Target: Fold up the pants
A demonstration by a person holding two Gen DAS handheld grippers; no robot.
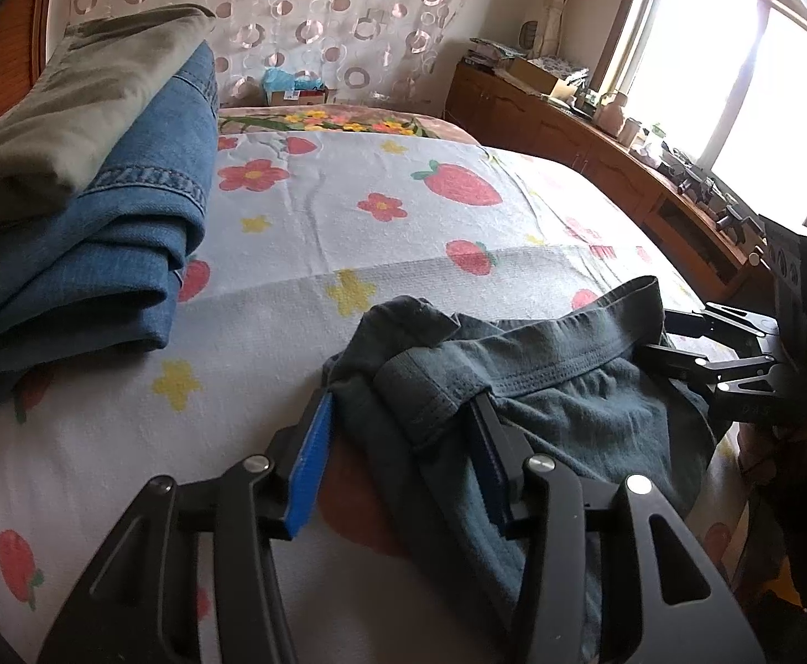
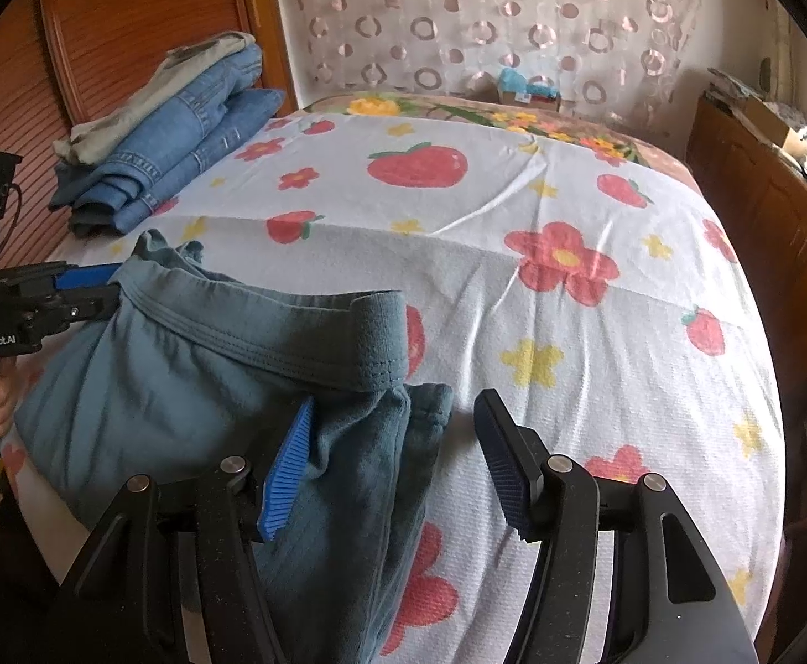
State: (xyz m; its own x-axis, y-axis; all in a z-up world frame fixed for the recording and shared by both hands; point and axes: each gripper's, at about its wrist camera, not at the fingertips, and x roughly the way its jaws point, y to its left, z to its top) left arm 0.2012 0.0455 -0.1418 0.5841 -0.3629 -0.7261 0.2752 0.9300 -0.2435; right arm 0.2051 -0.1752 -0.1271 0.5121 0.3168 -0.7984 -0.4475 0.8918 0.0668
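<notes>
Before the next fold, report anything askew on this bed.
The teal pants lie bunched, the waistband curled upward at both ends. The bedsheet is creased. The folded stack looks tidy.

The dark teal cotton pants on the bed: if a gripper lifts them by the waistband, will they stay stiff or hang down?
The dark teal cotton pants would probably hang limp: the fabric already bunches and creases. The ribbed waistband looks thicker, so it may keep some shape. They look light and unlikely to slip on the textured strawberry-print sheet.
</notes>
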